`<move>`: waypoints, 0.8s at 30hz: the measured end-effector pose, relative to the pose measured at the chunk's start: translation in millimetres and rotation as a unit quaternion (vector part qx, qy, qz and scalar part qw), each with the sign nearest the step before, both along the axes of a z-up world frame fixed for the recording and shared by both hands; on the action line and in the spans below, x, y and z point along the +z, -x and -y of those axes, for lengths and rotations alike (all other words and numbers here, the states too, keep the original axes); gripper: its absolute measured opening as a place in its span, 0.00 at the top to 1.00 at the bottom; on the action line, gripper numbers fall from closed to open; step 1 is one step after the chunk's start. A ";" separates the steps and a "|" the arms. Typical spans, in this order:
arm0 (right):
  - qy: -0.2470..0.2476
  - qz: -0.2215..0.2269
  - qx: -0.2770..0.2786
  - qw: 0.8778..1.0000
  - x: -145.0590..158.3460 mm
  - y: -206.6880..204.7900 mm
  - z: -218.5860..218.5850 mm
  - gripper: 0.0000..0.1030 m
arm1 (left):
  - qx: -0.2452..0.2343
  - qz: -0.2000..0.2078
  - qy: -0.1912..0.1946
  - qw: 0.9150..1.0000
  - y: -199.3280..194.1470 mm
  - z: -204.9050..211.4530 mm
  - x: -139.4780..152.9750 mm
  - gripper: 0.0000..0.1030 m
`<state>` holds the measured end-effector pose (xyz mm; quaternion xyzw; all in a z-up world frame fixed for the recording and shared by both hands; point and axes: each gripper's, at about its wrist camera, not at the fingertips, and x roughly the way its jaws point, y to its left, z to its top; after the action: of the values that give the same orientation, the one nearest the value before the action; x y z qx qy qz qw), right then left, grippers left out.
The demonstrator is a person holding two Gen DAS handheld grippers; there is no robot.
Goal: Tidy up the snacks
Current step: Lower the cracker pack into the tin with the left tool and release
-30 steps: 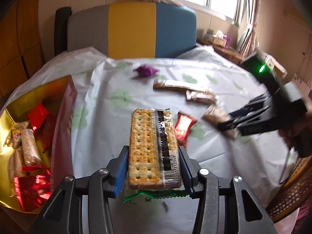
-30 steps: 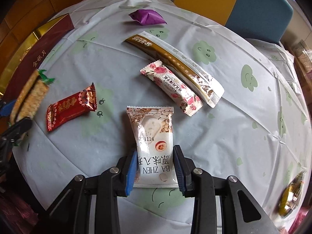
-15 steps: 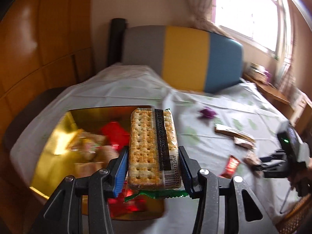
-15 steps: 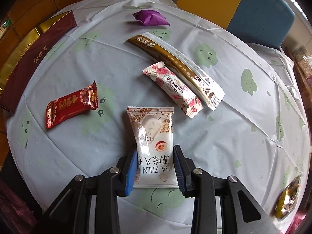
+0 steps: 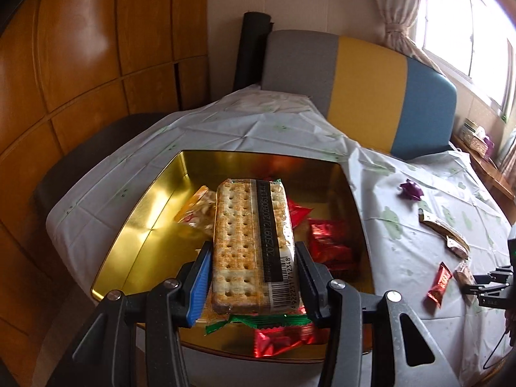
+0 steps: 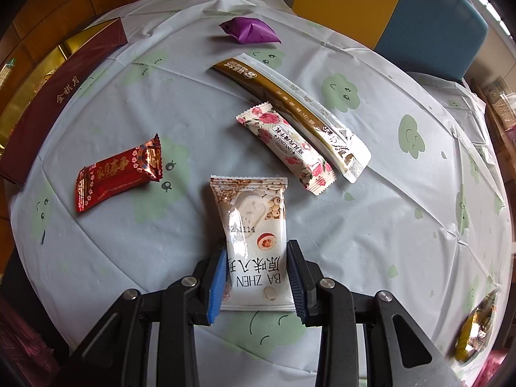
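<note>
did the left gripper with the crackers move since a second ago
Yes. The left gripper, shut on the cracker pack, swung from over the tablecloth to above the gold box, which now lies under the pack.

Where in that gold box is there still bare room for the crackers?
The gold box is bare along its left side and far wall, beside the yellow packet. Its right and near parts are crowded with red packets under the cracker pack.

The right tool (image 6: 255, 279) grips a white snack packet (image 6: 254, 242) on the tablecloth (image 6: 387, 225).
</note>
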<state>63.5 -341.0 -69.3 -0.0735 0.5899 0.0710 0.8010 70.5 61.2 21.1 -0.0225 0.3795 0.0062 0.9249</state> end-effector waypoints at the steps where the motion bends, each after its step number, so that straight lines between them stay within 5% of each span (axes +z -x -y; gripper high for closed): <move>1: 0.000 0.000 0.000 1.000 0.0 0.0 0.1 0.65 | 0.004 -0.002 0.004 1.000 -1.4 -2.6 -1.8 0.53; 24: 0.003 0.001 0.001 1.000 -0.8 -0.5 -0.4 0.65 | 0.048 -0.026 0.002 0.999 -6.1 -24.2 -15.3 0.52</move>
<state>64.1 -340.6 -70.1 -0.0771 0.5896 0.0701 0.8010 76.7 85.4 5.8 -0.0419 0.4021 0.0504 0.9132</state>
